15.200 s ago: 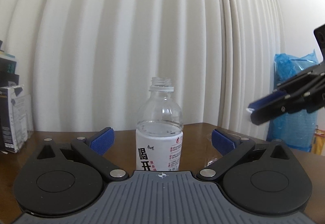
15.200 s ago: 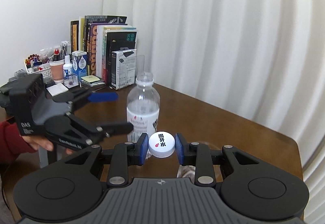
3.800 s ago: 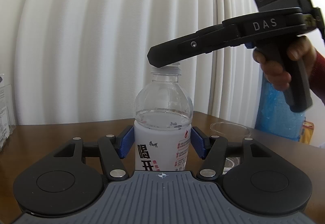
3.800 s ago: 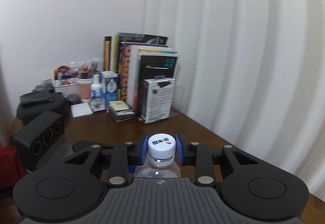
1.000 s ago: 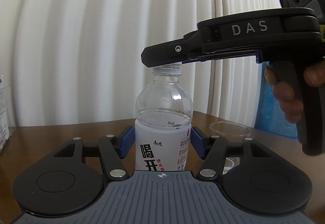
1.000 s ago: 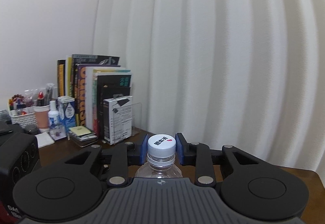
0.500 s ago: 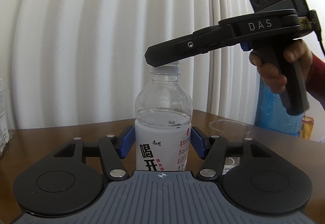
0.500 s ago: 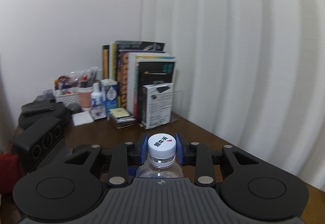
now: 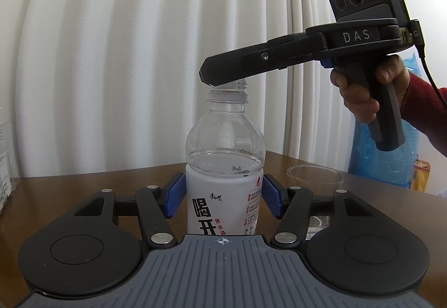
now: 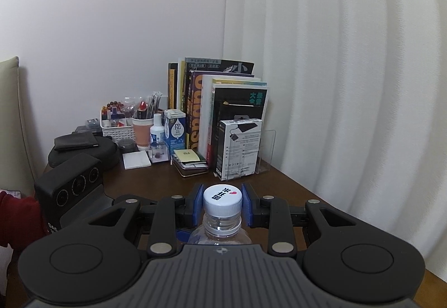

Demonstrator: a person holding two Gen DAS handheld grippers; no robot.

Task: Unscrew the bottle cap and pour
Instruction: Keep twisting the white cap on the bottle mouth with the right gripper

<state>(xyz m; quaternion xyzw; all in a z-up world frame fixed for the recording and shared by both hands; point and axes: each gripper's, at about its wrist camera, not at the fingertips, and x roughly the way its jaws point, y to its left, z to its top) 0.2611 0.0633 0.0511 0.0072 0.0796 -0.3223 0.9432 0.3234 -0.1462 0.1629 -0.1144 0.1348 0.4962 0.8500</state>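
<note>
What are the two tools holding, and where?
The left tool grips the bottle around its label. The right tool pinches the cap by its sides.

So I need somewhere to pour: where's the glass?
In the left wrist view, the glass stands on the table, right of the bottle, behind the left gripper.

Dark brown wooden table (image 10: 293, 188). Standing on it: water bottle (image 9: 225, 168), upright, with clear glass (image 9: 314, 178) just beside; row of books (image 10: 218, 109), white box (image 10: 240, 147), white basket (image 10: 116, 129), paper cup (image 10: 142, 130), notepad (image 10: 136, 160), black pouch (image 10: 81, 150) at far end.
</note>
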